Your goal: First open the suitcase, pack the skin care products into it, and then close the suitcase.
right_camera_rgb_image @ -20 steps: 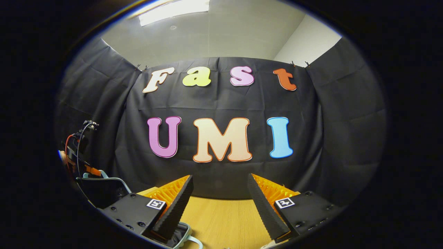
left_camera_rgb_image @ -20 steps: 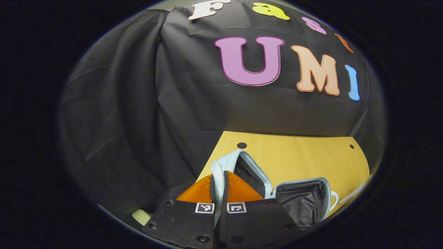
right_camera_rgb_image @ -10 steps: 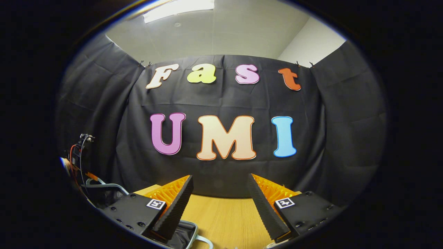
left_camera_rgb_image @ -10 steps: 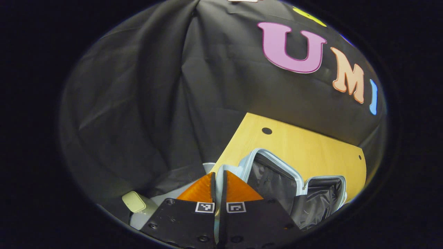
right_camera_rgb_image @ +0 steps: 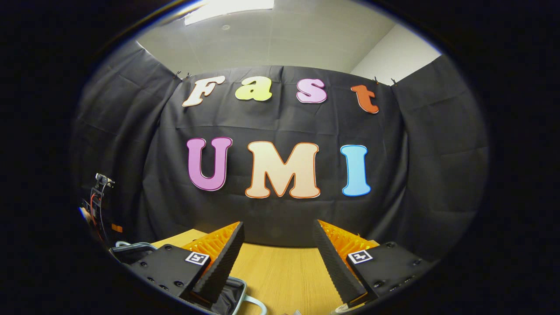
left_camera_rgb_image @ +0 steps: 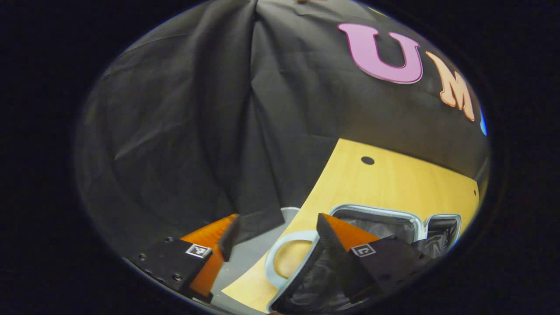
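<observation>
Suitcase (left_camera_rgb_image: pixel 385 221) lies open on table (left_camera_rgb_image: pixel 393 183), handle (left_camera_rgb_image: pixel 284 253) between your left gripper (left_camera_rgb_image: pixel 275 232)'s spread jaws; right gripper (right_camera_rgb_image: pixel 276 245) spread too, holding nothing.

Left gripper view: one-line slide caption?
Left claw open above the opened suitcase, its pale handle between the fingers, on the wooden table.

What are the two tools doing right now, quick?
Left tool: open, holding nothing, above the open suitcase.
Right tool: open, holding nothing, over the table.
</observation>
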